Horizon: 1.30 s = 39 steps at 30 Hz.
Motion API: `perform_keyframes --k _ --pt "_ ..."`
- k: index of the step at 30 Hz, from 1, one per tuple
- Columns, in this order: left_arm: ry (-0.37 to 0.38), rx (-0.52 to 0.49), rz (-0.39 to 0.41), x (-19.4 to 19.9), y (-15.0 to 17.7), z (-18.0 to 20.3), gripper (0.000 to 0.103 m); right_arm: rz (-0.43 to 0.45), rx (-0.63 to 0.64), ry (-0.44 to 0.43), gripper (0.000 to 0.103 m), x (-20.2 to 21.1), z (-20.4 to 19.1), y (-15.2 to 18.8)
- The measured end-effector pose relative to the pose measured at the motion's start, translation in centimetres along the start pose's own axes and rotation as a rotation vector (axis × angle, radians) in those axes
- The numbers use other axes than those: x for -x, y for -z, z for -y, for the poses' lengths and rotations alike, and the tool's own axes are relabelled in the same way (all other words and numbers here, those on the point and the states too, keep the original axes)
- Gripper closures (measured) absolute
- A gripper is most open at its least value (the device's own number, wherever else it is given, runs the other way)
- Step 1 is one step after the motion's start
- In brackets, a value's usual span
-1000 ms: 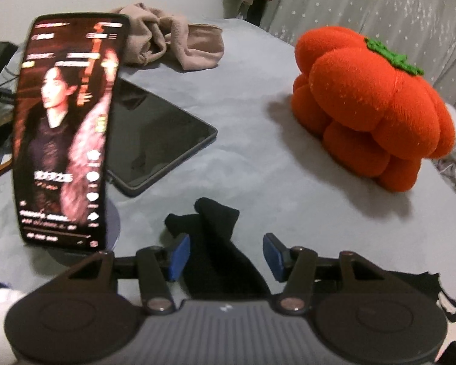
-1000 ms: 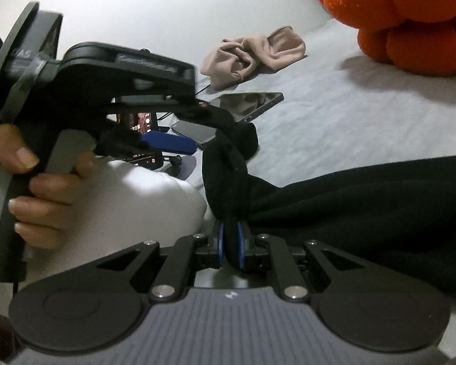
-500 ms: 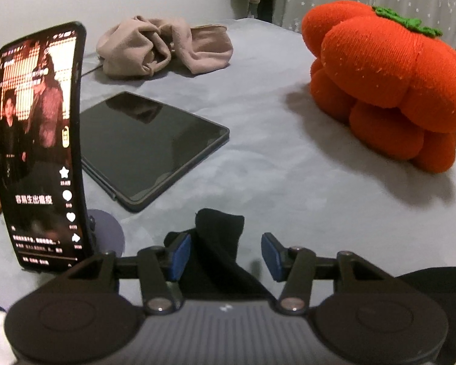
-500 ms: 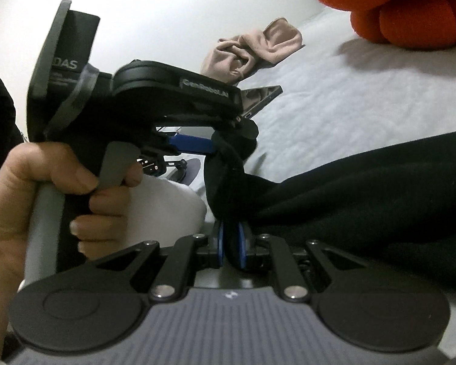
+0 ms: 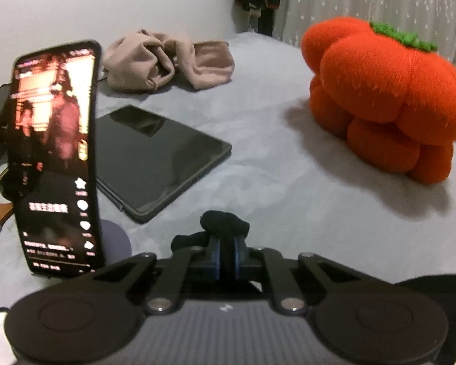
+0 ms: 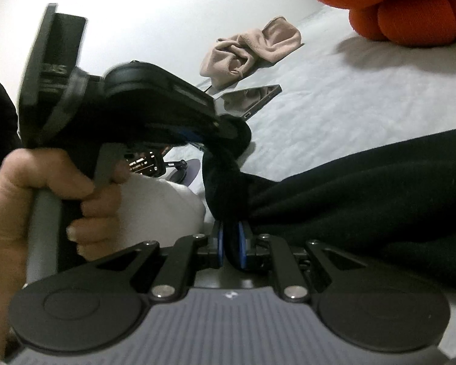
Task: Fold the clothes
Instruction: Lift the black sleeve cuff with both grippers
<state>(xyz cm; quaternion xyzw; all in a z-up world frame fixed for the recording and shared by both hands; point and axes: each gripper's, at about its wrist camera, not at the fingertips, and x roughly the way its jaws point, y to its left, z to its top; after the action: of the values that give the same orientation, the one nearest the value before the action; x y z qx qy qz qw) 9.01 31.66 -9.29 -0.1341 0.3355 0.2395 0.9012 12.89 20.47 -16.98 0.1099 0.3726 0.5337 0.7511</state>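
Grey bedspread (image 5: 288, 188): we found black garment (image 6: 364, 188) lying across its near edge. Left gripper (image 5: 227, 254) was closing, pinching a garment corner; right gripper (image 6: 230, 248) stood clamped on another fold.

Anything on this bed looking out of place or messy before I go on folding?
Yes: a crumpled beige garment lies unfolded at the far edge of the grey bedspread. A dark flat tablet and a lit upright phone sit in the folding area.
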Motion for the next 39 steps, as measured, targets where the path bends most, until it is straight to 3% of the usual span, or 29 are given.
perform_keyframes --k 7,39 --pt "0.073 0.083 0.024 1.2 -0.4 -1.1 0.096 0.002 0.004 0.006 0.089 -0.2 0.1 -0.1" --pt "0.146 0.105 0.068 3.6 -0.5 -1.8 0.096 0.008 0.009 0.014 0.089 -0.2 -0.1 0.0"
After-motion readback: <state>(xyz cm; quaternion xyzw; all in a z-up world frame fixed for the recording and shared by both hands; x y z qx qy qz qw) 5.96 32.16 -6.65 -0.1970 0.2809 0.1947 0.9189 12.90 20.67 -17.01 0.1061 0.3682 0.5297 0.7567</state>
